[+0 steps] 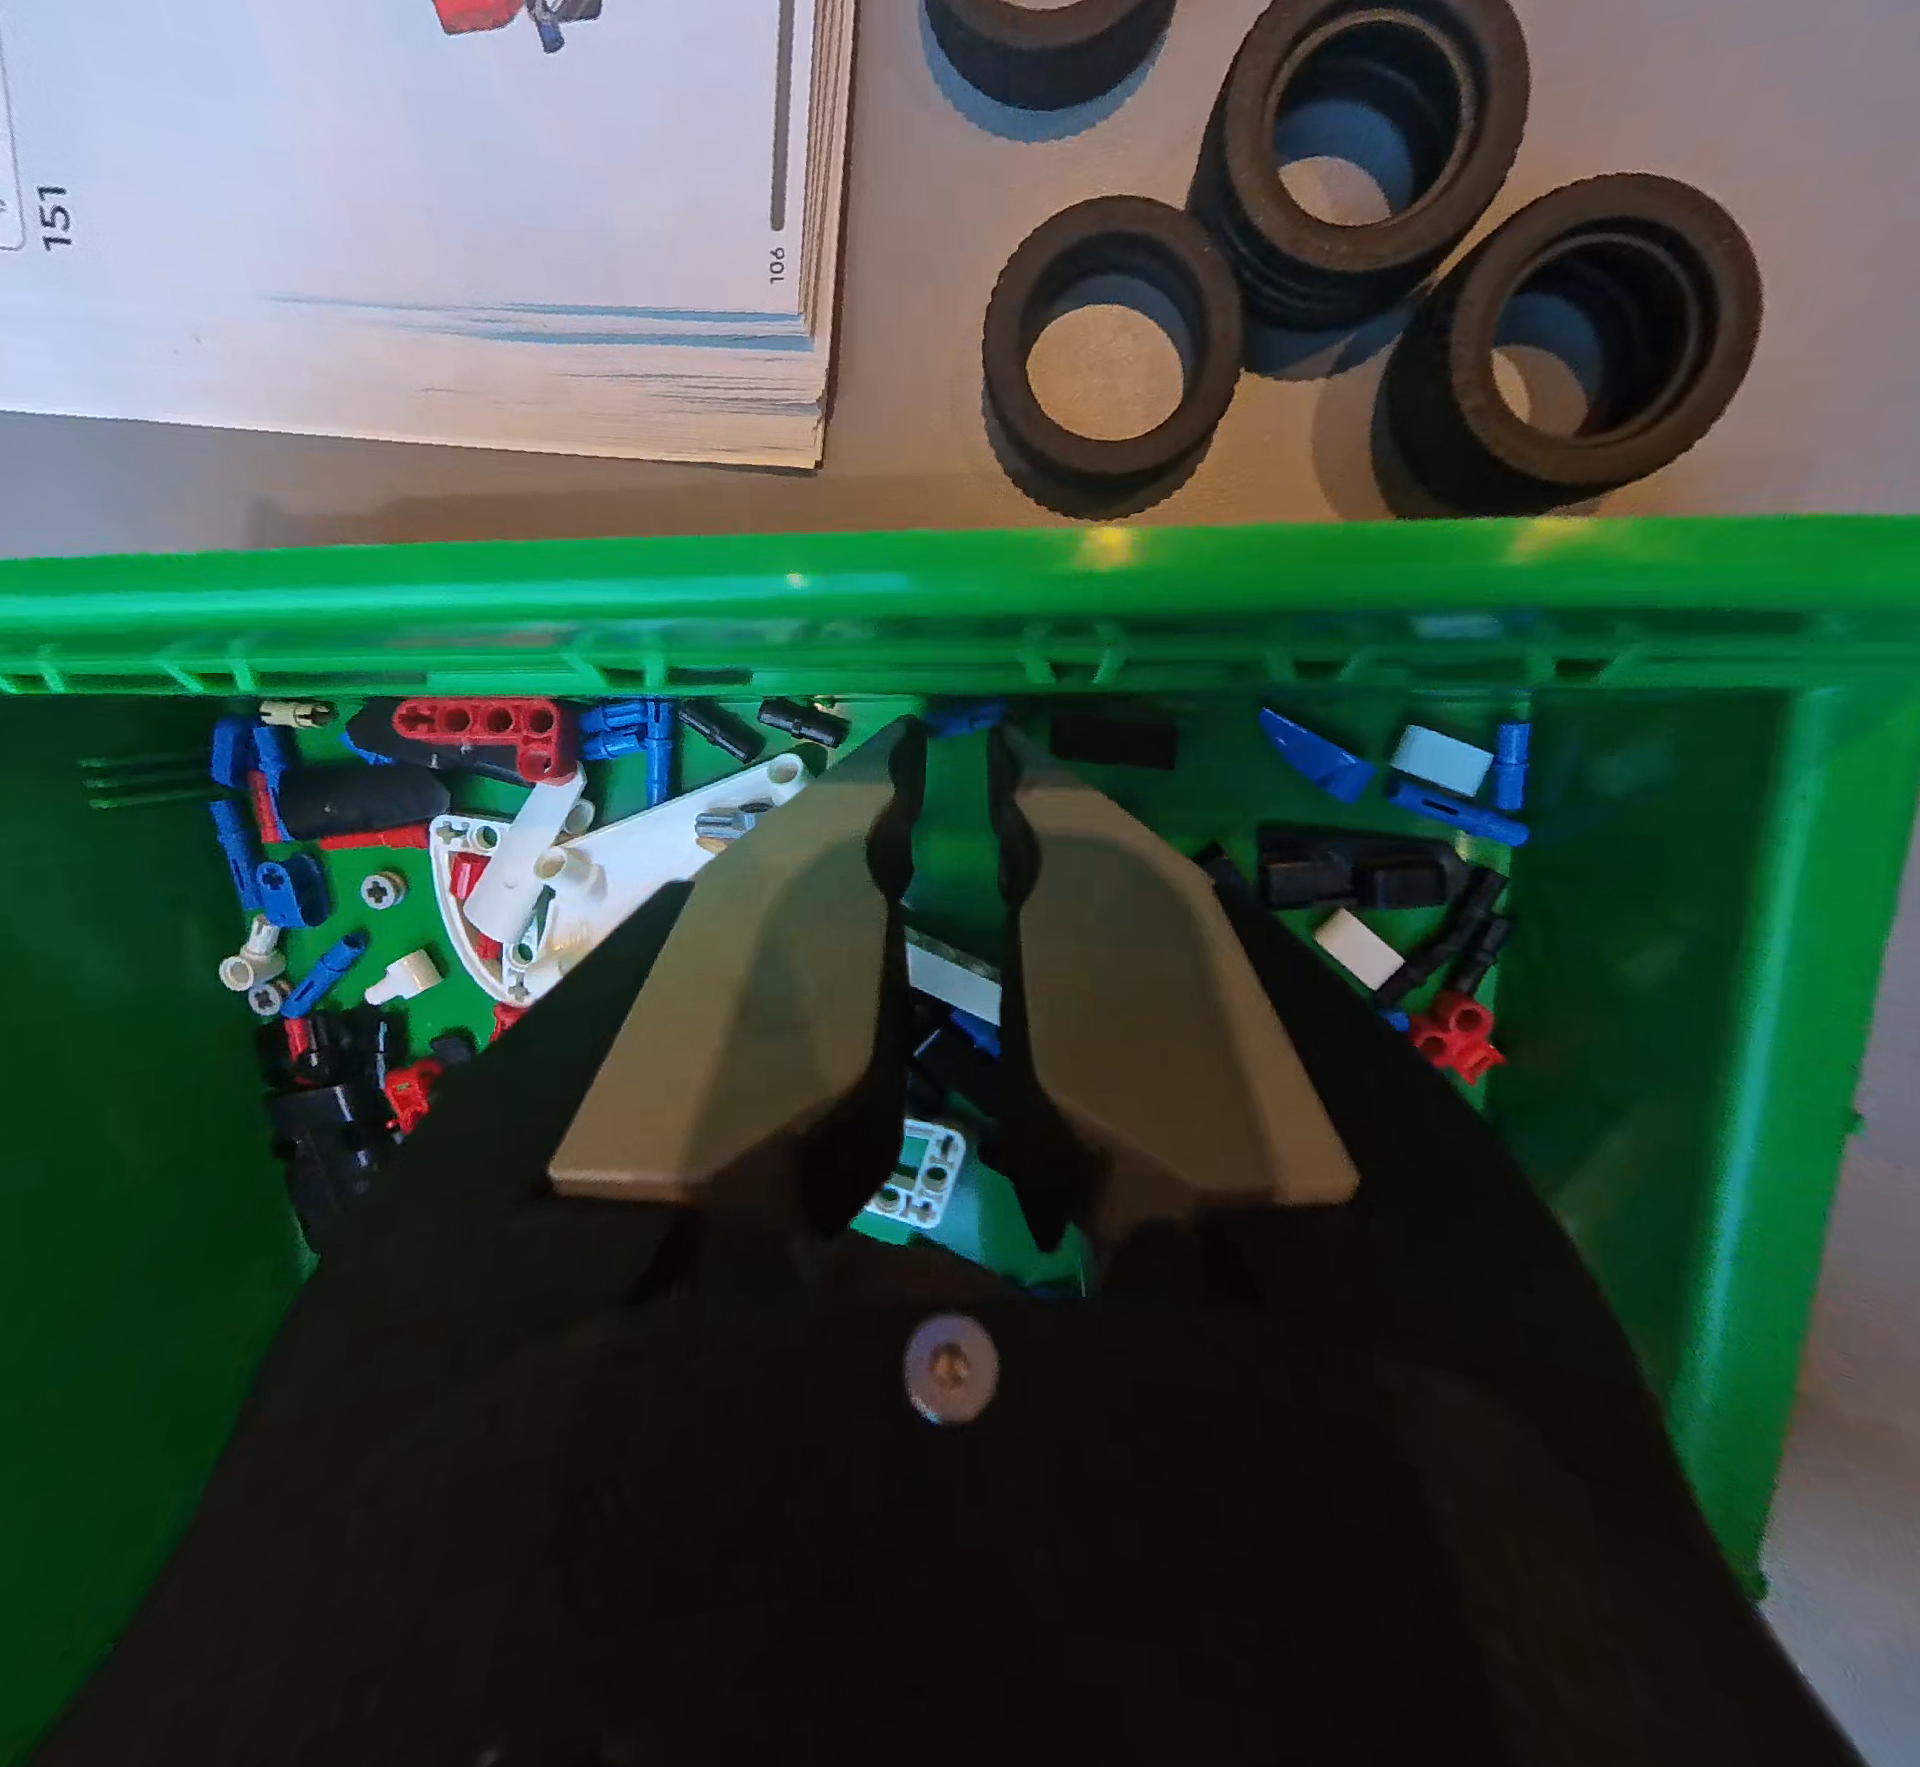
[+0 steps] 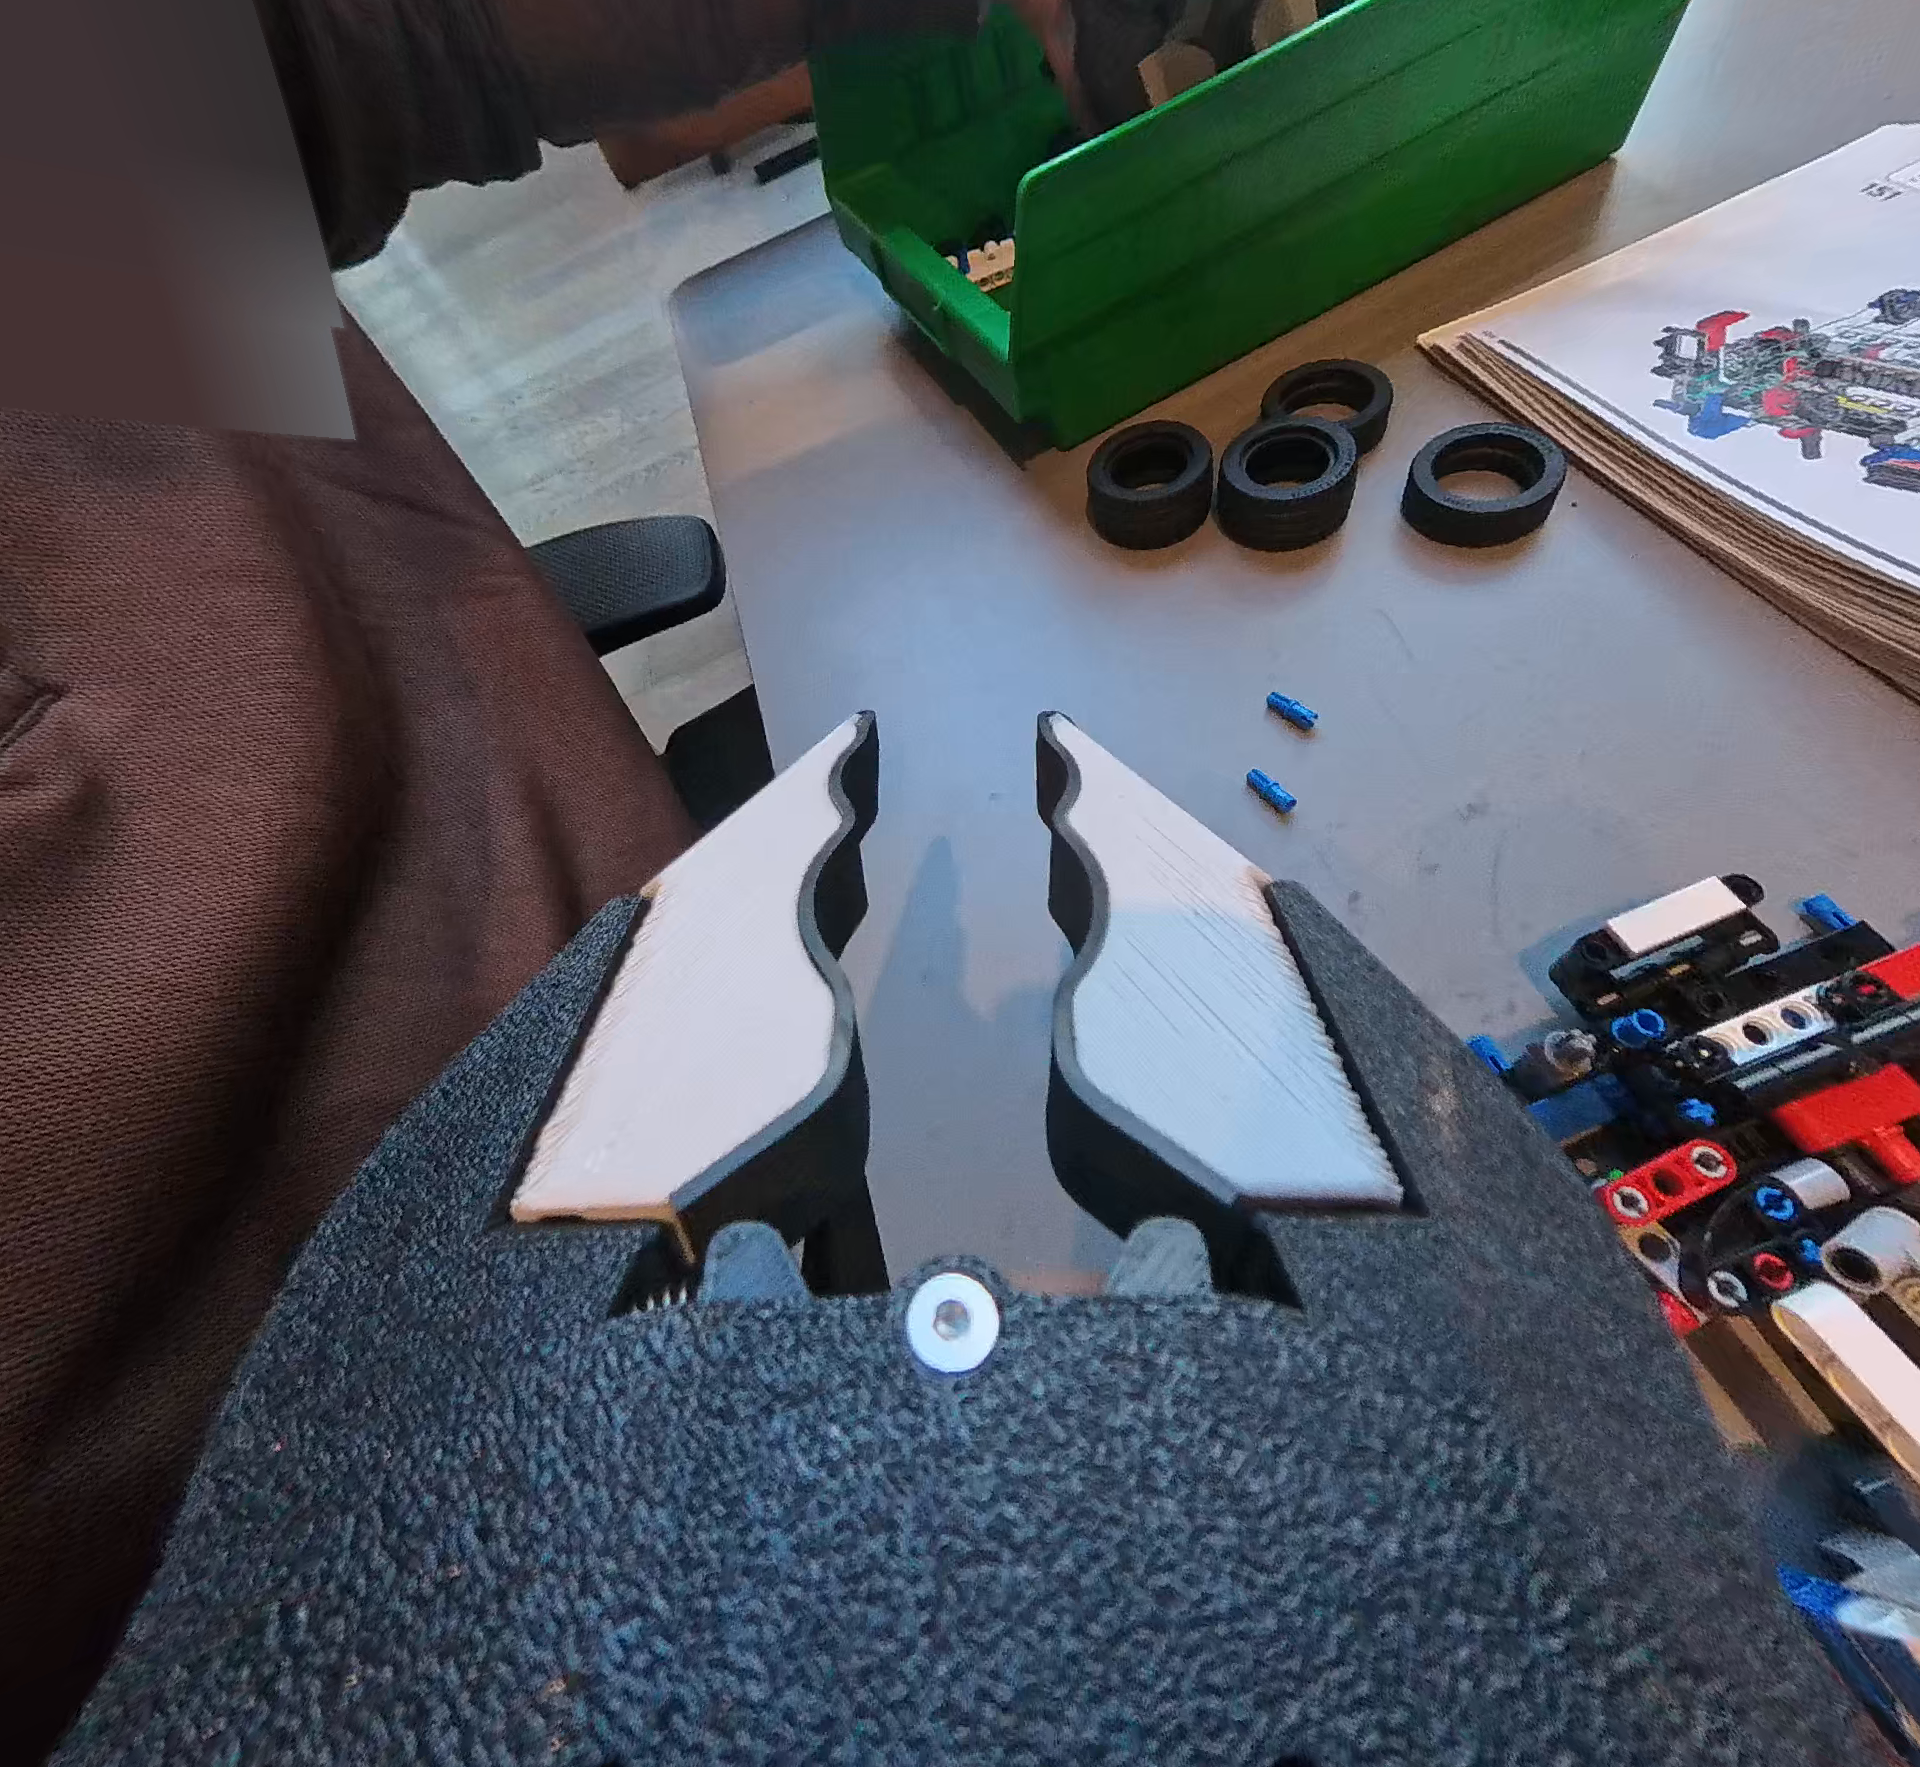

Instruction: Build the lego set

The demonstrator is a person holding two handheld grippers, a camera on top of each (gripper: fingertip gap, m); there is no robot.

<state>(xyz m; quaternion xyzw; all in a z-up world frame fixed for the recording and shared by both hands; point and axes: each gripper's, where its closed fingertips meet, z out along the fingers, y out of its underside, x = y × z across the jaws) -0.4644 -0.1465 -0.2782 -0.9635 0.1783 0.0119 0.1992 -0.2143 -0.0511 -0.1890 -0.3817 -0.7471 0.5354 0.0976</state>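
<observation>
My left gripper [image 1: 956,735] is down inside the green bin [image 1: 935,595], among loose red, blue, black and white Lego pieces. Its jaws stand a narrow gap apart, with green floor showing between them. A small blue piece [image 1: 961,718] lies right at the tips by the far wall; I cannot tell if they touch it. My right gripper [image 2: 956,730] is open and empty, just above the grey table. Two blue pins [image 2: 1291,709] lie a little to its right. The partly built model [image 2: 1766,1073] sits at the right edge.
Several black tyres [image 2: 1288,481] stand between the bin [image 2: 1299,190] and the open instruction book [image 2: 1766,346]; they also show beyond the bin's rim [image 1: 1371,148], next to the book [image 1: 416,159]. A person's brown sleeve and a chair armrest [image 2: 634,574] are at the left. The gap from one gripper's tips to the other's is roughly 30 centimetres.
</observation>
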